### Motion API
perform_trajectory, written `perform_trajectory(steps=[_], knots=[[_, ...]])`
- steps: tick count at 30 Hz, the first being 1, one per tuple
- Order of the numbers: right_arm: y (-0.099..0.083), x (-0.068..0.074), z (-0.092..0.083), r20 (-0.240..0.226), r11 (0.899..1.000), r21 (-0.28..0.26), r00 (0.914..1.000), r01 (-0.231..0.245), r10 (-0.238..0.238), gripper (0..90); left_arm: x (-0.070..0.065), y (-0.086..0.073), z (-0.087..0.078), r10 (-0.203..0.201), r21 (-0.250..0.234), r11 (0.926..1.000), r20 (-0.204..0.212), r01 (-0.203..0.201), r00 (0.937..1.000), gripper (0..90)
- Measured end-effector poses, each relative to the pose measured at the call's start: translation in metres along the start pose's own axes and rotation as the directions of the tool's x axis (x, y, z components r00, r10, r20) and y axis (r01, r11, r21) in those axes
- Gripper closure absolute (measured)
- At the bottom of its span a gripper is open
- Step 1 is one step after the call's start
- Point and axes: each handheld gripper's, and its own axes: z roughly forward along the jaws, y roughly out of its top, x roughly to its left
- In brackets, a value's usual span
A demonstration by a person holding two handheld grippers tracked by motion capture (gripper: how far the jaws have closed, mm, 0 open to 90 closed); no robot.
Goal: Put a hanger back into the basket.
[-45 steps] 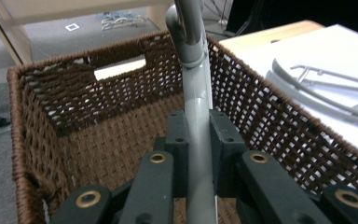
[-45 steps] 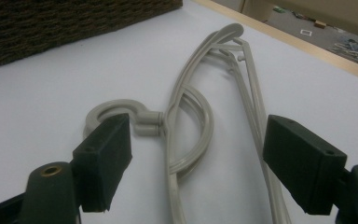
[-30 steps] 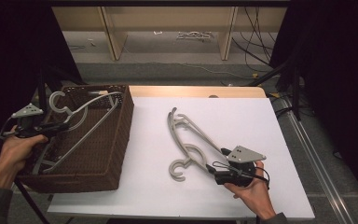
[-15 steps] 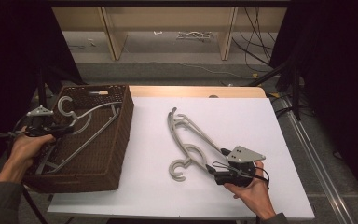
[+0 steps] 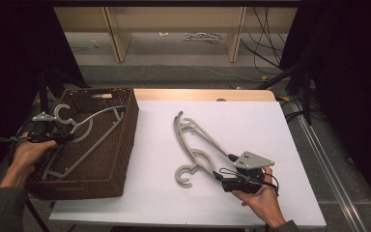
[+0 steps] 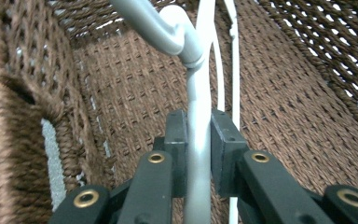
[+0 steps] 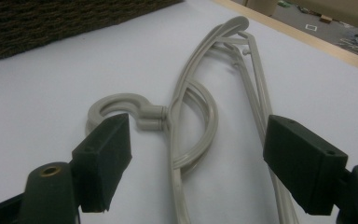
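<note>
At the left of the high view, a brown woven wicker basket [image 5: 121, 145] holds a pale grey plastic clothes hanger [image 5: 84, 128]. The left gripper [image 6: 198, 154] pinches that hanger's neck between its jaws, just below the hook. At centre, on the white tabletop [image 5: 270, 125], lies a stack of beige plastic hangers [image 5: 198, 145], long axis running from upper left to lower right. The right gripper [image 7: 198, 163], jaws spread wide, sits at the stack's lower end, hooks just ahead, likely the nearer hand for it.
</note>
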Motion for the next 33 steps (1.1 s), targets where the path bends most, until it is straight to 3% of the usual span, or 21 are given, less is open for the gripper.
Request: perform_trajectory(steps=[3,8,10,15,18,20,21,25,26,27,30,33], knots=[[0.000,0.000,0.000,-0.001,1.000,-0.001,1.0000,0.002,-0.002,24.3,-0.002,0.000,0.000,0.010,0.013,0.9999,-0.005,-0.010,0.9999,78.0],[0.000,0.000,0.000,0.000,1.000,0.000,1.0000,0.001,-0.001,24.3,0.000,0.001,-0.008,-0.048,-0.010,0.9988,-0.063,0.047,0.9969,66.9],[0.000,0.000,0.000,-0.001,1.000,0.000,1.0000,0.000,0.000,24.3,0.000,0.002,-0.015,-0.094,-0.052,0.9946,-0.085,0.090,0.9920,60.1],[-0.001,0.000,0.001,0.002,1.000,0.001,1.0000,0.000,0.000,23.7,-0.010,0.005,-0.032,-0.134,-0.124,0.9850,-0.102,0.121,0.9857,45.5],[0.000,0.000,0.001,0.002,1.000,0.004,1.0000,0.003,-0.003,23.6,-0.022,0.007,-0.042,-0.149,-0.181,0.9746,-0.090,0.131,0.9846,38.8],[0.000,0.001,0.001,0.001,1.000,0.004,1.0000,0.003,-0.003,23.6,-0.030,0.007,-0.048,-0.149,-0.204,0.9701,-0.074,0.131,0.9862,35.5],[0.000,0.001,0.001,-0.001,1.000,0.005,1.0000,0.001,-0.001,23.5,-0.033,0.007,-0.052,-0.133,-0.207,0.9713,-0.068,0.117,0.9888,35.0],[-0.001,0.001,0.002,0.000,1.000,0.008,1.0000,0.002,-0.002,22.9,-0.052,0.005,-0.063,-0.145,-0.282,0.9500,-0.016,0.135,0.9893,31.4],[-0.001,0.001,0.002,0.000,1.000,0.006,1.0000,0.001,-0.001,22.9,-0.059,0.004,-0.066,-0.158,-0.310,0.9375,0.028,0.159,0.9870,30.5],[-0.001,0.001,0.002,0.000,1.000,0.006,1.0000,0.002,-0.002,22.9,-0.064,0.003,-0.068,-0.160,-0.320,0.9321,0.058,0.170,0.9854,28.7],[-0.001,0.002,0.003,0.000,1.000,0.008,1.0000,0.002,-0.002,22.8,-0.089,0.004,-0.075,-0.106,-0.364,0.9206,0.117,0.142,0.9875,26.8],[-0.001,0.002,0.003,-0.005,1.000,0.011,1.0000,0.002,-0.002,22.7,-0.115,0.003,-0.081,-0.059,-0.415,0.9008,0.172,0.127,0.9834,24.6]])
